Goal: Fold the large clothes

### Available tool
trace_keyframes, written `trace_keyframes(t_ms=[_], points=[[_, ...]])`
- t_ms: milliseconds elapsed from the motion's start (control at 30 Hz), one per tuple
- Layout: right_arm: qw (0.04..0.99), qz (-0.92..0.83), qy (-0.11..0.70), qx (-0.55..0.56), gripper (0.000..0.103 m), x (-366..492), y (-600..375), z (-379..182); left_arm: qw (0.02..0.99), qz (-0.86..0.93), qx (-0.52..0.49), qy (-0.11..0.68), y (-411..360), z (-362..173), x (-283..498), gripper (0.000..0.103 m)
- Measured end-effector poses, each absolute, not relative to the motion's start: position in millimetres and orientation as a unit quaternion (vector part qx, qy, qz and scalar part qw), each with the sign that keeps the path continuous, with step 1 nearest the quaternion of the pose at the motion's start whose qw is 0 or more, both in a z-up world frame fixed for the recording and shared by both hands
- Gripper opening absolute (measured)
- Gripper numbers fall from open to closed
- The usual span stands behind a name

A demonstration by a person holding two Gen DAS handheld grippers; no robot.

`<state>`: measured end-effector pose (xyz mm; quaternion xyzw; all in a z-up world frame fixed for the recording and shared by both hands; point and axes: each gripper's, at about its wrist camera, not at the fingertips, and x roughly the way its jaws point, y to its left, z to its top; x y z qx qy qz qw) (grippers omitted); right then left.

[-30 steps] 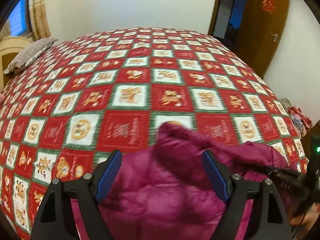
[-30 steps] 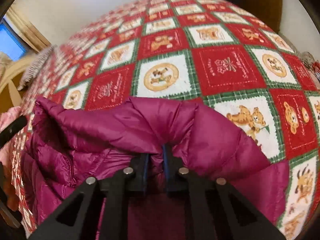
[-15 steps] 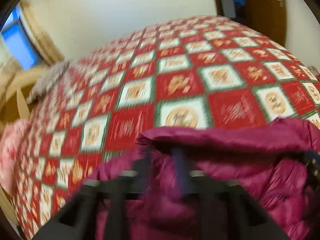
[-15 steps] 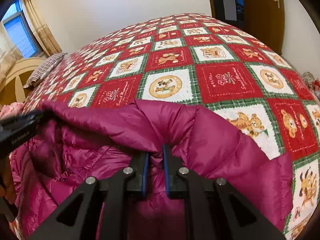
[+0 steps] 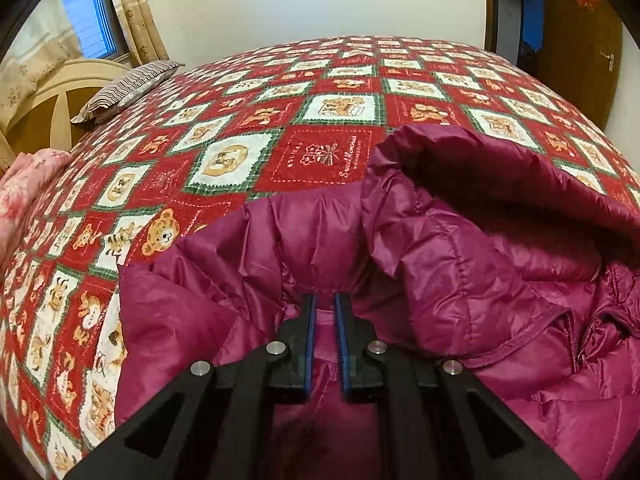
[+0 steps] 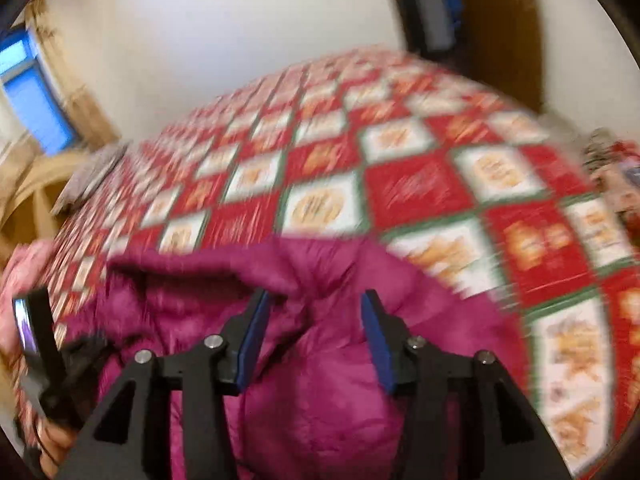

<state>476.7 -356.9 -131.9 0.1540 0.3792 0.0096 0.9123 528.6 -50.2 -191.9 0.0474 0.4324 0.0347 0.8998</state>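
We see magenta puffer jacket (image 5: 460, 280) crumpled on red checked quilt (image 5: 240, 140), on quilt's near edge, hood gaping toward far side; our left gripper (image 5: 324, 300) pinched tight on jacket fold near collar; our right gripper (image 6: 314, 300) over jacket, jaws just been opening, now standing apart, pads off fabric; striped pillow (image 5: 128, 88) at quilt's far left corner
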Motion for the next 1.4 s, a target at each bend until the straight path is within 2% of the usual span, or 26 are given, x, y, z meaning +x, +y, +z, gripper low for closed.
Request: trace_keyframes(t_ms=[167,233,267,300,333,400,467,500,567,633,833,900,1033,1167,1233,1300,1400], points=[[0.916,0.013,0.369,0.153,0.052,516.7,-323.6,-109.1,0.899,0.006,0.03,0.438,-46.6,-183.2,526.6,0.01],[0.91,0.027,0.389,0.144,0.052,539.8,-305.5,-118.0,0.897,-0.014,0.018,0.442,-40.7,-173.2,522.1,0.01],[0.902,0.039,0.41,0.133,0.049,550.6,-294.4,-128.6,0.898,-0.016,0.013,0.439,-37.0,-166.0,520.2,0.01],[0.89,0.055,0.436,0.124,0.04,557.2,-284.7,-141.5,0.901,-0.016,0.008,0.434,-32.2,-156.7,518.6,0.01],[0.877,0.072,0.459,0.12,0.038,558.0,-277.9,-153.6,0.903,-0.016,0.002,0.43,-29.1,-149.5,518.3,0.01],[0.862,0.099,0.489,0.093,0.038,550.7,-267.1,-176.1,0.911,-0.027,-0.011,0.412,-24.2,-125.6,525.6,0.01],[0.874,0.109,0.47,0.051,0.038,537.9,-262.7,-180.1,0.918,-0.024,0.001,0.395,-31.7,-106.7,540.7,0.012],[0.875,0.114,0.468,0.041,0.038,534.4,-262.5,-180.1,0.92,-0.025,0.009,0.391,-38.5,-99.7,549.6,0.014],[0.877,0.122,0.464,0.03,0.038,530.5,-263.9,-179.9,0.916,-0.055,0.021,0.396,-60.1,-92.2,572.7,0.035],[0.879,0.128,0.46,0.016,0.037,527.7,-264.6,-181.0,0.913,-0.061,0.028,0.403,-75.1,-96.7,589.0,0.042],[0.886,0.13,0.445,-0.004,0.037,523.8,-261.3,-181.9,0.886,0.005,0.061,0.46,-77.5,-164.3,584.4,0.042],[0.886,0.133,0.443,0.004,0.037,524.3,-262.9,-181.2,0.897,-0.002,0.057,0.439,-70.2,-180.3,569.4,0.045],[0.888,0.123,0.442,0.027,0.037,518.6,-270.3,-171.7,0.906,0.002,0.05,0.421,-67.2,-184.6,563.0,0.047],[0.905,0.1,0.408,0.076,0.037,505.3,-292.7,-151.0,0.908,0.003,0.052,0.415,-67.7,-186.9,562.0,0.048],[0.9,0.083,0.42,0.076,0.037,509.8,-299.8,-156.8,0.909,0.0,0.045,0.415,-64.9,-187.3,562.2,0.048],[0.886,0.077,0.452,0.07,0.027,518.3,-302.4,-177.2,0.909,-0.002,0.041,0.415,-64.8,-187.3,562.4,0.049],[0.897,0.07,0.434,0.044,0.027,517.5,-295.6,-180.0,0.909,-0.002,0.043,0.414,-64.9,-187.3,562.5,0.049]])
